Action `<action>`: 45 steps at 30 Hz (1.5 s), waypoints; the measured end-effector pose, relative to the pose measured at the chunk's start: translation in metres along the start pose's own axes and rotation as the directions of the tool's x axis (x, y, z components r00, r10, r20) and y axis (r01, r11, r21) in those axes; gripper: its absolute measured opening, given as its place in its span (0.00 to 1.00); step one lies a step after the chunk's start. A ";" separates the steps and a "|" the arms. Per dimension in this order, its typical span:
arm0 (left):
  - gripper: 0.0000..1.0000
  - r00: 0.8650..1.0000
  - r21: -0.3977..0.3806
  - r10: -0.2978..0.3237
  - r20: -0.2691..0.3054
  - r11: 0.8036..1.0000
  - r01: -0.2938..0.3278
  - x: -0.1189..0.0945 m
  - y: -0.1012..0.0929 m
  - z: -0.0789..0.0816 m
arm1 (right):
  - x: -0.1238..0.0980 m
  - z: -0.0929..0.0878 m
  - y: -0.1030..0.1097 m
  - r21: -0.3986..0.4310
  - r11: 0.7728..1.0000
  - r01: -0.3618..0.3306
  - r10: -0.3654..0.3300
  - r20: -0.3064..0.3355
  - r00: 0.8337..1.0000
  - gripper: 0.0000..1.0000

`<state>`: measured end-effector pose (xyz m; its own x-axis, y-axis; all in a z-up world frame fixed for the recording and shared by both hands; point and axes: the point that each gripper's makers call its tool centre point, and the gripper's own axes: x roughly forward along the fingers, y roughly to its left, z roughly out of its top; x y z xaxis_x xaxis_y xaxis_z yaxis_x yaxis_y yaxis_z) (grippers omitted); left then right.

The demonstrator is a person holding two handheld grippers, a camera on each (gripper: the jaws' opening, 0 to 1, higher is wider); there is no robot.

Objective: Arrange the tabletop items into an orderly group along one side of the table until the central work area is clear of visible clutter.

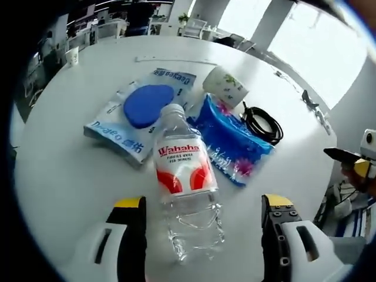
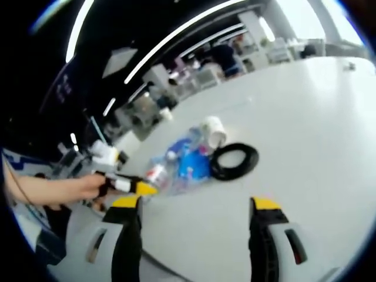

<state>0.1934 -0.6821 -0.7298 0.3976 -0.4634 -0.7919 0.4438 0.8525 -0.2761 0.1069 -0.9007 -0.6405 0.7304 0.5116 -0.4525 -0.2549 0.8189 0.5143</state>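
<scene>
Though lying flat, clear red-labelled bottle (image 1: 185, 188)

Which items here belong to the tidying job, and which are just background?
Job: water bottle, blue disc on its white packet, blue tissue pack, paper cup, black cable coil.
Background: distant cup, far chairs.
</scene>
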 end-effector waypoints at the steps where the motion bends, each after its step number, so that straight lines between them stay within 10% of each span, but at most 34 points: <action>1: 0.77 1.000 -0.006 0.004 0.005 1.000 -0.004 0.000 0.001 0.000 | -0.001 0.000 -0.002 0.003 1.000 0.003 -0.003 0.001 1.000 0.71; 23: 0.61 0.985 0.114 0.174 -0.012 0.979 -0.171 0.004 0.023 -0.006 | -0.005 -0.024 -0.008 0.033 0.999 0.018 -0.017 -0.028 0.999 0.72; 45: 0.41 0.990 0.039 0.143 0.015 0.989 -0.143 0.000 0.017 -0.006 | 0.004 -0.021 -0.002 0.022 1.000 -0.009 0.010 -0.049 0.999 0.71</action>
<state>0.1964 -0.6666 -0.7378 0.4686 -0.3404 -0.8152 0.4130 0.9001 -0.1384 0.0973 -0.8950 -0.6589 0.6956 0.5321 -0.4827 -0.2477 0.8083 0.5341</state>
